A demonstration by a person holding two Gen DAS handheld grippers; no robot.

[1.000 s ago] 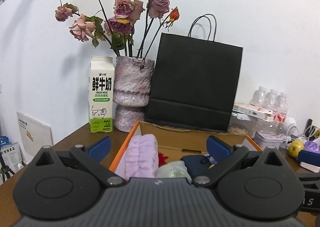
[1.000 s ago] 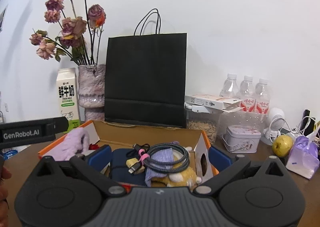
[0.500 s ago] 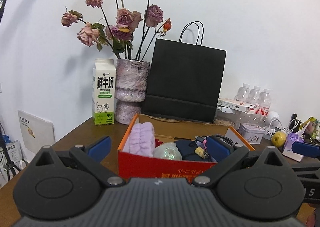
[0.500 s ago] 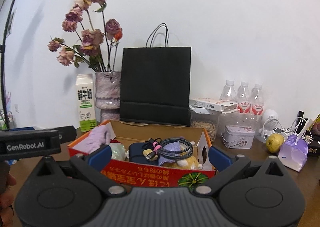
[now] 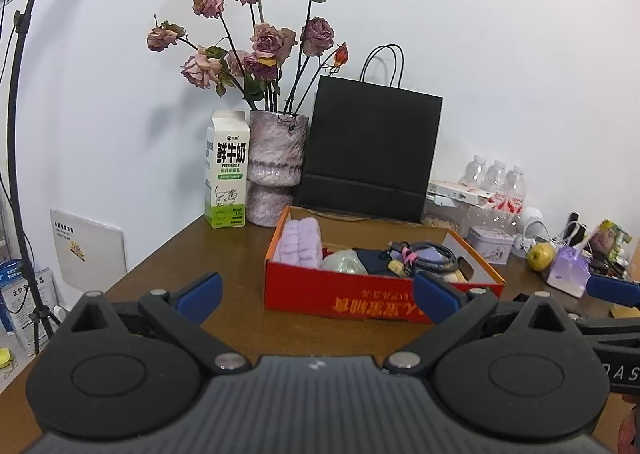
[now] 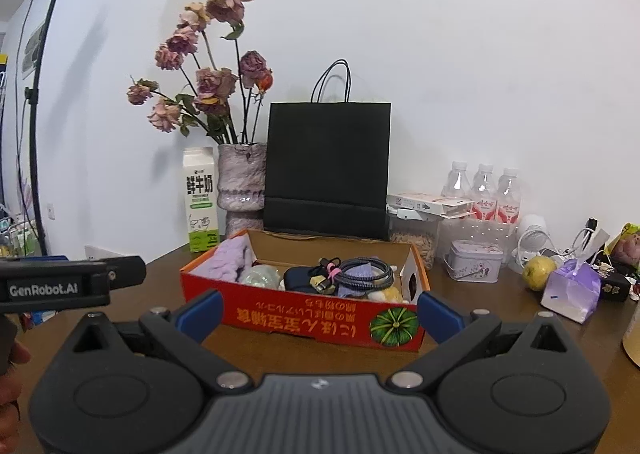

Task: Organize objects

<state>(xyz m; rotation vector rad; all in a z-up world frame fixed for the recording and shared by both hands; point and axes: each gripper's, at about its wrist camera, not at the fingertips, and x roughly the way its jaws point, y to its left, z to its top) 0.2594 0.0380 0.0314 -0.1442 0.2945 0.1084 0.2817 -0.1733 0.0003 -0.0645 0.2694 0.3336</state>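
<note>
An orange-red cardboard box (image 5: 340,294) (image 6: 304,314) sits on the brown table. Inside lie a lilac towel (image 5: 300,242) (image 6: 232,258), a clear bag (image 5: 344,262), a dark pouch (image 6: 304,280) and a coiled grey cable (image 5: 432,254) (image 6: 360,274). My left gripper (image 5: 316,294) stands open in front of the box with nothing between its blue-tipped fingers. My right gripper (image 6: 318,312) is open too, just short of the box's front wall, holding nothing. In the right wrist view the left gripper's body (image 6: 68,286) shows at the left.
Behind the box stand a milk carton (image 5: 226,169), a vase of dried roses (image 5: 276,169) and a black paper bag (image 5: 370,149). Water bottles (image 6: 484,193), a tin (image 6: 474,266), a yellow apple (image 6: 538,274) and a purple carton (image 6: 572,290) crowd the right. A light stand (image 5: 16,133) rises at left.
Both grippers have pulled back from over the box, so its whole front wall now shows. Both stay open and nothing was picked up.
</note>
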